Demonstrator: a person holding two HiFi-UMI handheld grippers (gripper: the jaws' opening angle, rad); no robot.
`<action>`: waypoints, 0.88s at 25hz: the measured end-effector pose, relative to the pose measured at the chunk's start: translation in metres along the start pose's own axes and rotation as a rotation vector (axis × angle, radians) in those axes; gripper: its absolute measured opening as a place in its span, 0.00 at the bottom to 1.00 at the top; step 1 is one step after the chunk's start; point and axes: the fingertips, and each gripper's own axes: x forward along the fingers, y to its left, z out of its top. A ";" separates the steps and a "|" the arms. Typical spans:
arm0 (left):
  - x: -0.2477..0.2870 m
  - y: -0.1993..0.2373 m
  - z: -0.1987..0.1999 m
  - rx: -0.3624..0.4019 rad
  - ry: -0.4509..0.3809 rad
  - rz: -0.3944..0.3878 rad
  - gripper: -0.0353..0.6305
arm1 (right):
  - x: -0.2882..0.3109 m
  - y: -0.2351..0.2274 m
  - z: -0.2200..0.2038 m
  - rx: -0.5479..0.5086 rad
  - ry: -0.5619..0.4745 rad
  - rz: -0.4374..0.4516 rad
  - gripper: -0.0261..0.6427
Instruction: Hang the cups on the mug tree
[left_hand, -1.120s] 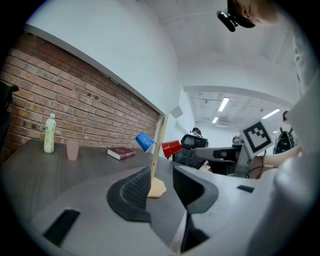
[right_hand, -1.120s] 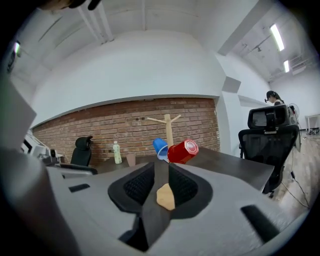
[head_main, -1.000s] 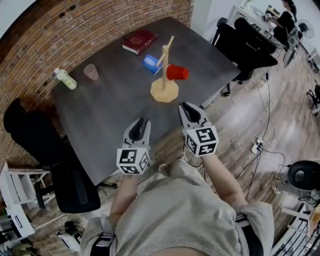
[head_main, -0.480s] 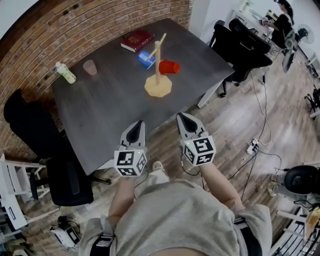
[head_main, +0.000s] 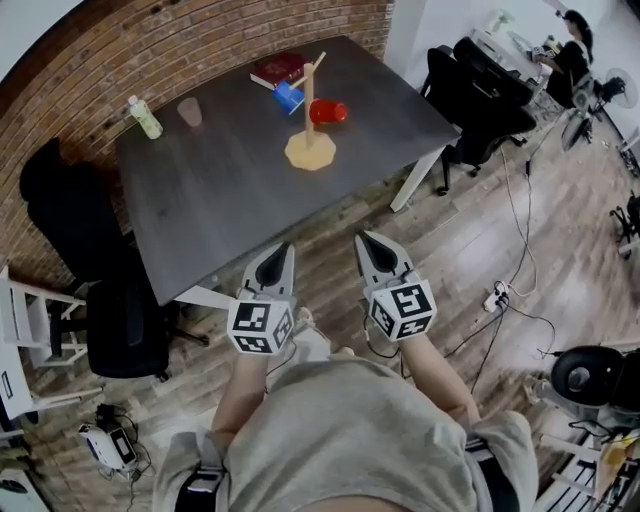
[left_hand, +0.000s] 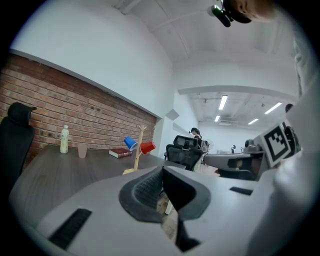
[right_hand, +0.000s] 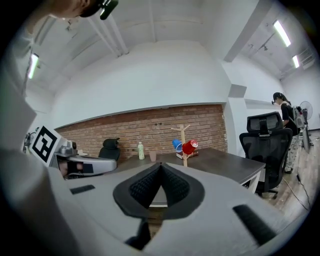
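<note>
The mug tree (head_main: 309, 120) stands on the table (head_main: 230, 200), with a red cup (head_main: 326, 112) hung on its right and a blue cup (head_main: 288, 97) on its left. A pink cup (head_main: 189, 112) stands well left of the tree, still on the table. The left gripper (head_main: 284, 250) and right gripper (head_main: 365, 240) are over the floor, well short of the tree, both with jaws closed and empty.

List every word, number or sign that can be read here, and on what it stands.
No text can be read.
Bottle: any label is too small to read.
Red book cover: too small to read.
Marker cubes: black-and-white square patterns, no letters.
</note>
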 end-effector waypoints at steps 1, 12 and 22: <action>-0.005 -0.007 0.000 -0.002 -0.004 -0.002 0.07 | -0.008 0.001 0.000 0.001 -0.003 0.007 0.04; -0.048 -0.061 -0.013 0.000 -0.024 0.026 0.07 | -0.070 0.020 -0.006 -0.006 -0.026 0.072 0.04; -0.056 -0.080 -0.014 0.016 -0.033 0.010 0.07 | -0.089 0.025 -0.014 0.005 -0.014 0.078 0.04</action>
